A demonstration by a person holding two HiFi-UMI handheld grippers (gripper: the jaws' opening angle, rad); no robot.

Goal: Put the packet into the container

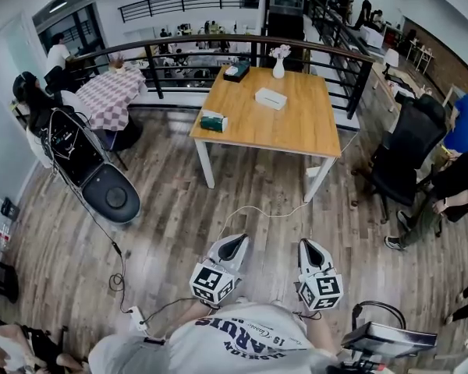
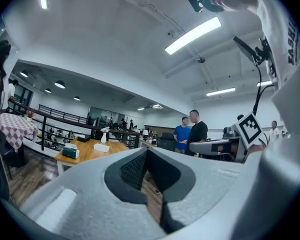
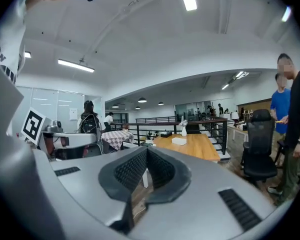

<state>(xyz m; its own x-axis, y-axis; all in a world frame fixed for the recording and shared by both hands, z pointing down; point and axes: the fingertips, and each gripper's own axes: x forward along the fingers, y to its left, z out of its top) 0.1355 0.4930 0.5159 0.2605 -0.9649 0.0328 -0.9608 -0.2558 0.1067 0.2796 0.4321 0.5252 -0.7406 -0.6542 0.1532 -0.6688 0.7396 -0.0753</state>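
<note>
The white flat packet (image 1: 271, 98) lies near the middle of the light wooden table with white legs (image 1: 296, 135), well apart from both claws. I take it for the task's thing, though from here its make is hard to read. It looks light and thin, probably a soft wrapper that could dent or slide on the smooth top. A gentle hold across its short side, near the middle of a long edge, seems safest. The dark rectangular container (image 1: 236, 71), as I judge it to be, stands at the table's far edge by the railing, near a white vase with flowers (image 1: 278, 66). A green tissue box (image 1: 214, 121) sits at the near left corner.

The left claw (image 1: 237, 241) and the right claw (image 1: 309, 245) hang side by side close to the person's body, above the wood-plank floor (image 1: 164, 209). Both point forward towards the table, roughly level. Each has its jaws closed together with nothing between them
</note>
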